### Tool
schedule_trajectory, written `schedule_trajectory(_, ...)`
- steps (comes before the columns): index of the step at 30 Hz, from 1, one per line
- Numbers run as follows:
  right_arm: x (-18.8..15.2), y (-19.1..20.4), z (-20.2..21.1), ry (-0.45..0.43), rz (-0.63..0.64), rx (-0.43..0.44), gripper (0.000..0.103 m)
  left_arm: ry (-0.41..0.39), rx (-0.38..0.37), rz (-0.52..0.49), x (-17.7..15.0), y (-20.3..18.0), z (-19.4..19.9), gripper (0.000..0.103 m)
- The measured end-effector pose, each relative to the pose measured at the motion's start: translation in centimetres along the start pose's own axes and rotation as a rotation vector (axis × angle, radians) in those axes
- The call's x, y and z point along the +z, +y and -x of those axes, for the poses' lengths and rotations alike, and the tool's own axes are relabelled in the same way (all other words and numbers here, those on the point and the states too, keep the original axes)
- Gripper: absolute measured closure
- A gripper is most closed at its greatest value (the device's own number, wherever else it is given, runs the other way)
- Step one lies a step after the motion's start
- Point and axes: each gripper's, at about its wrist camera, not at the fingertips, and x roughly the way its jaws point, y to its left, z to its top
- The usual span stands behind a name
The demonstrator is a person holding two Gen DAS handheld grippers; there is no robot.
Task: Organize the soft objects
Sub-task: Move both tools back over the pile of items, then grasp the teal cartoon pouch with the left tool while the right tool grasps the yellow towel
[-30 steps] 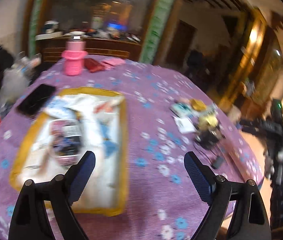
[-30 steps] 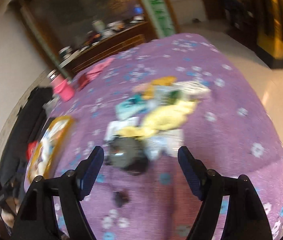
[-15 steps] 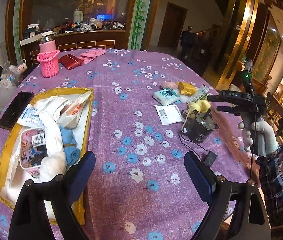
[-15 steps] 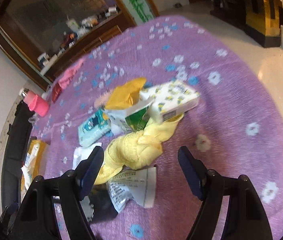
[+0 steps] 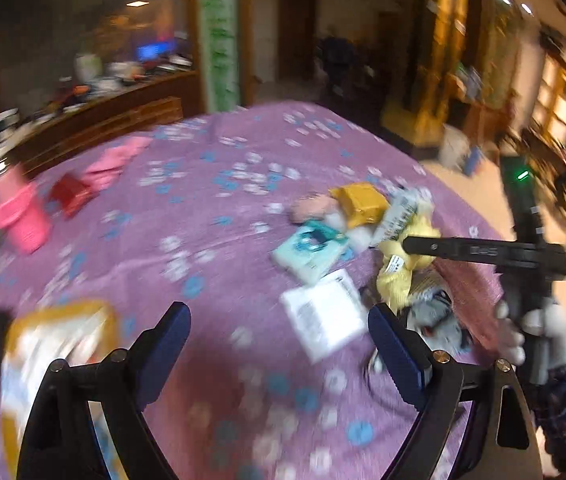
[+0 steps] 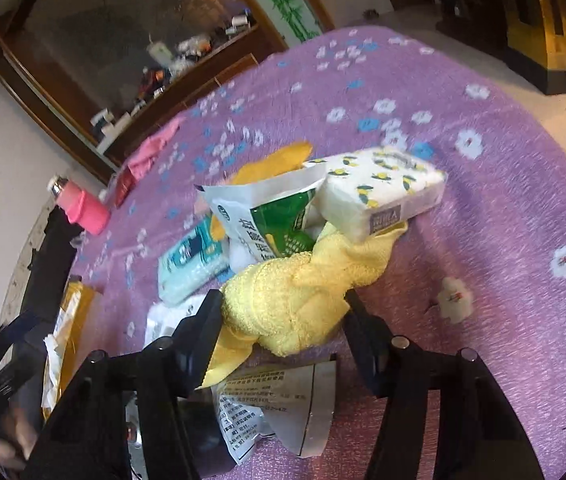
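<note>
Tray [image 5: 105, 314]: lies at the table's left edge, gold-rimmed, with white packets already in it; probably the collecting place for the soft things, though blur hides what exactly it holds.
Left gripper [image 5: 279, 344]: hovers over bare cloth between tray and pile, jaws wide apart, nothing between them; judged to be waiting or travelling, not working.
Paper slip [image 5: 325, 314]: flat on the cloth just ahead of the left gripper's right finger; not soft, so likely left alone.
Blue pack [image 6: 191, 258]: lies flat at the pile's left side, touching the other packets.
Pile: tissue pack [image 6: 379, 188] and green-white bag [image 6: 271, 216] lean on each other, the tissue pack resting on the towel's far end, so pulling the towel may tip them.
Towel [image 6: 295, 292]: yellow, bunched, at the pile's near side, lying partly over a printed sheet [image 6: 279, 404].
Right gripper [image 6: 281, 322]: jaws half closed either side of the towel's thick fold, left finger against it; whether the right finger touches yet I cannot tell. From the left view it reaches in level from the right, the gloved hand [image 5: 531, 332] low on the handle.
</note>
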Motion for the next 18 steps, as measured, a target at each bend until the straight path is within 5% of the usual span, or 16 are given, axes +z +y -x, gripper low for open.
schedule_trajectory(6,0.6,0.4,1.0,-0.042,0.018,0.012,0.044,0.123,-0.121,-0.123,3.1,-1.0,-8.3,0.011)
schedule_trajectory(14,1.0,-0.3,1.4,-0.043,-0.032,0.058,0.044,0.208,-0.127,-0.235,3.7,-1.9,-13.5,0.011)
schedule_trajectory(18,1.0,-0.5,1.5,-0.049,-0.043,0.068,0.043,0.254,-0.125,-0.184,3.8,-1.9,-14.7,0.015)
